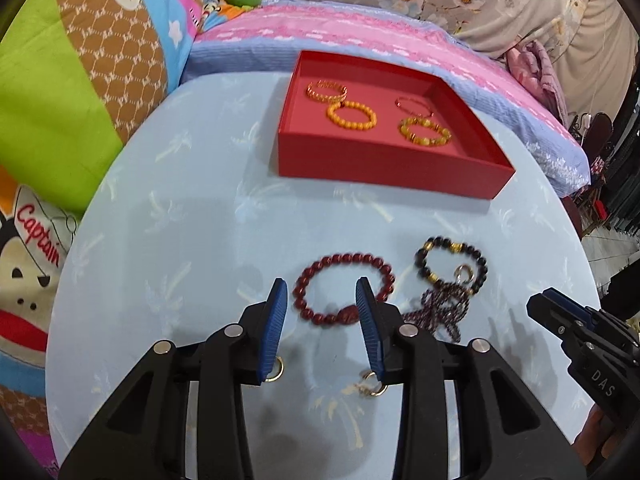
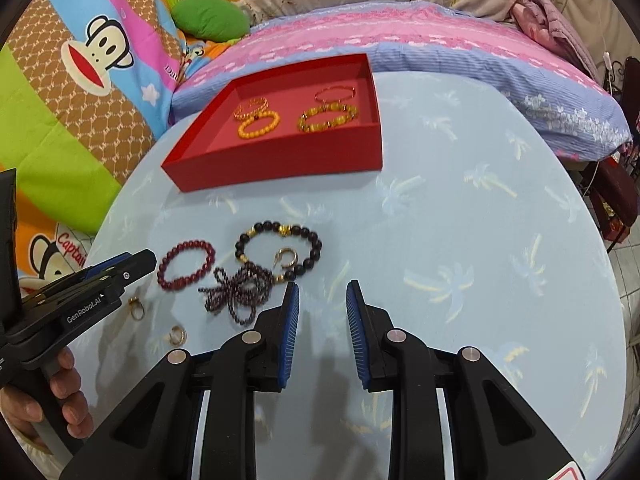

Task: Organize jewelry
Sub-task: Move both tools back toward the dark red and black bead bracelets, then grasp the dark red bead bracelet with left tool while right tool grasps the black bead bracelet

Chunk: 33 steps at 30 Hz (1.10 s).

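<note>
A red tray [image 1: 384, 168] [image 2: 280, 164] at the back of the round table holds several gold and amber bracelets. Nearer lie a dark red bead bracelet [image 1: 344, 257] [image 2: 188, 244], a black bead bracelet with gold beads [image 1: 480, 260] [image 2: 272, 225] and a tangled strand of small purple beads [image 1: 440, 304] [image 2: 240, 288]. Two gold rings [image 1: 276, 372] [image 2: 178, 336] lie closer still. My left gripper [image 1: 321, 292] hovers open over the dark red bracelet with nothing between its pads. My right gripper [image 2: 323, 292] stands open over bare cloth, just right of the purple strand.
The table wears a light blue cloth with palm prints [image 2: 460, 220]. Behind it is a bed with a pink and blue cover [image 1: 360, 28]. A cartoon monkey quilt [image 2: 92, 64] and a green pillow [image 2: 208, 16] press against the table's left edge. A hand [image 2: 64, 392] holds the left gripper's handle.
</note>
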Each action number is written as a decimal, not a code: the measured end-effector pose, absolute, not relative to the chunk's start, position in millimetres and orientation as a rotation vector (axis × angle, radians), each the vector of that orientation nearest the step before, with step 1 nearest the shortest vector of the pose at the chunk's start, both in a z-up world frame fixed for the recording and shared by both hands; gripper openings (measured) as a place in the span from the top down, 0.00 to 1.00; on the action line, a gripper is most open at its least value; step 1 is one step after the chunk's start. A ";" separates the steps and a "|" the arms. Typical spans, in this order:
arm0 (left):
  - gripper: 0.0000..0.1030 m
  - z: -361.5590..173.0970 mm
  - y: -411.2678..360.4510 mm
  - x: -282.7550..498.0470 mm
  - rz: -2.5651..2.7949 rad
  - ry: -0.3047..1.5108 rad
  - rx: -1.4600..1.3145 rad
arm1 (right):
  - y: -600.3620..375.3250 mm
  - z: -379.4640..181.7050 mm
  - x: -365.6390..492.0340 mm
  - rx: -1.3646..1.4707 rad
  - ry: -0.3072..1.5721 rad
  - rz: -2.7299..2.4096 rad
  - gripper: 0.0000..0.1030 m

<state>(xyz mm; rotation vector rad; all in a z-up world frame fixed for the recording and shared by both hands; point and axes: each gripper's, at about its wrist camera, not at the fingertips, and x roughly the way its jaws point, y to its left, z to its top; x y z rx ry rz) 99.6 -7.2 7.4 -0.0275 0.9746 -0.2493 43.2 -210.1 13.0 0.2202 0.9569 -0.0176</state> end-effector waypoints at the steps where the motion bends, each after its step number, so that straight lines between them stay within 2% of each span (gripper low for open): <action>1: 0.67 4.5 -5.8 99.1 -0.245 0.980 -0.027 | -208.8 11.1 43.0 0.218 0.960 -0.017 0.76; 25: 0.67 -22.2 -21.1 122.9 -0.216 0.983 0.058 | -202.3 -15.7 99.0 0.177 0.986 -0.038 0.76; 33: 0.67 -21.3 -31.6 124.0 -0.215 0.948 0.126 | -196.4 -21.8 99.4 0.107 0.974 -0.043 0.82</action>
